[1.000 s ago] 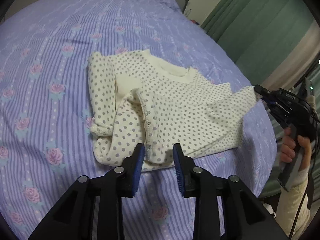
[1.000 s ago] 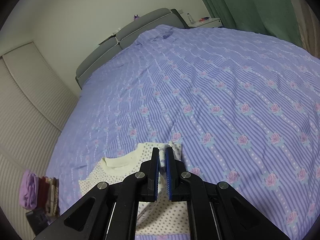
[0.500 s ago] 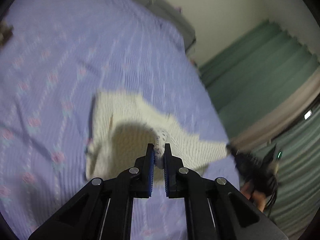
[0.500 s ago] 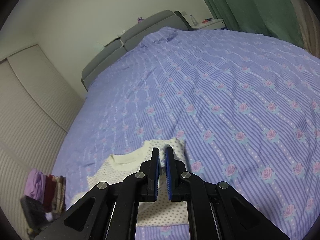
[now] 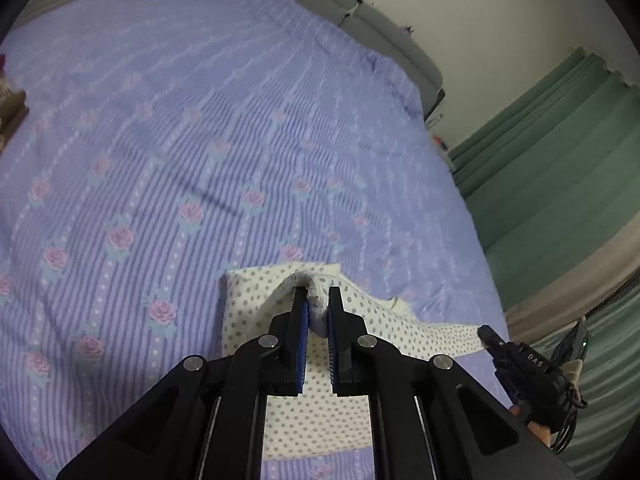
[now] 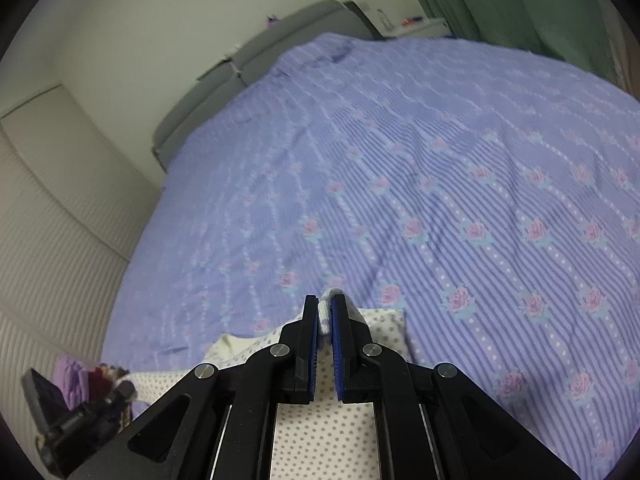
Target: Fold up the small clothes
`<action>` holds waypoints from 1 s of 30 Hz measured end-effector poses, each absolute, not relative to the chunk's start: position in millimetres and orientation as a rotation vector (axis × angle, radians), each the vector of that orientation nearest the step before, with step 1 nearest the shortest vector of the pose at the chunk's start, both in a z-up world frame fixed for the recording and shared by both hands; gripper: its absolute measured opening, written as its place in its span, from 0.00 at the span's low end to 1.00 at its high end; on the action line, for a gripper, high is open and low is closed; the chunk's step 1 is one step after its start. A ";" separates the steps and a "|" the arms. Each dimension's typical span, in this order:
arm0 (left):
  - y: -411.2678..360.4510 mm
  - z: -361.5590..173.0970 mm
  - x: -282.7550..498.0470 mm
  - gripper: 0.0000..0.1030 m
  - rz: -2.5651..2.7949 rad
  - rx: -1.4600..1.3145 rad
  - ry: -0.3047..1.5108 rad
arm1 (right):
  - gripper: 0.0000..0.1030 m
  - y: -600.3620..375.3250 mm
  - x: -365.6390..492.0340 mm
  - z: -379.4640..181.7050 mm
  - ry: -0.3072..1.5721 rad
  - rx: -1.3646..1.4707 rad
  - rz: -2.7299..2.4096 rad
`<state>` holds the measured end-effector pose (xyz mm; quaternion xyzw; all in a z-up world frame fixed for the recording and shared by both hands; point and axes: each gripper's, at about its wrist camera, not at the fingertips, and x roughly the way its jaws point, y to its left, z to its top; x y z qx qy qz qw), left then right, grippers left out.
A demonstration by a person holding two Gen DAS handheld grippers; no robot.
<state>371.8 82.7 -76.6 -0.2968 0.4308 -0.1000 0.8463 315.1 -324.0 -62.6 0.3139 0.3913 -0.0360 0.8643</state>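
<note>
A small cream top with grey polka dots (image 5: 256, 304) lies on the lilac flowered bedspread (image 5: 168, 152). My left gripper (image 5: 318, 300) is shut on a fold of its fabric and holds that edge lifted off the bed. In the same view the right gripper (image 5: 486, 334) pinches the stretched far end at lower right. In the right wrist view the right gripper (image 6: 325, 312) is shut on a bunched bit of the dotted top (image 6: 324, 432), whose cream neckband (image 6: 230, 346) shows at left. The left gripper (image 6: 120, 394) shows at lower left.
A grey headboard (image 6: 256, 64) runs along the far side of the bed, with a white wardrobe front (image 6: 52, 216) to its left. Green curtains (image 5: 560, 168) hang past the bed's right edge. A pile of coloured clothes (image 6: 80, 376) lies at the bed's left side.
My left gripper went from open over the flat top to shut on its fabric, then rose and rolled, lifting the cloth. The right gripper stayed shut on its end and shifted across the bed.
</note>
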 end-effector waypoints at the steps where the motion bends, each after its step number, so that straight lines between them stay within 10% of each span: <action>1: 83.7 -82.9 374.0 0.10 -0.203 -0.628 0.919 | 0.07 -325.4 317.0 -66.6 0.828 0.666 -0.080; 11: 93.8 -115.3 401.6 0.19 -0.116 -0.666 0.985 | 0.08 -326.9 342.3 -104.9 0.905 0.683 -0.120; 15: 104.3 -111.9 409.8 0.44 -0.091 -0.705 0.957 | 0.41 -330.6 348.4 -109.1 0.915 0.721 -0.133; 18: 109.7 -99.5 406.2 0.53 -0.092 -0.680 0.913 | 0.46 -331.5 342.5 -98.0 0.856 0.700 -0.129; 30: 96.9 -105.4 304.2 0.52 -0.220 -0.396 0.907 | 0.47 -294.9 248.5 -69.3 0.810 0.298 -0.081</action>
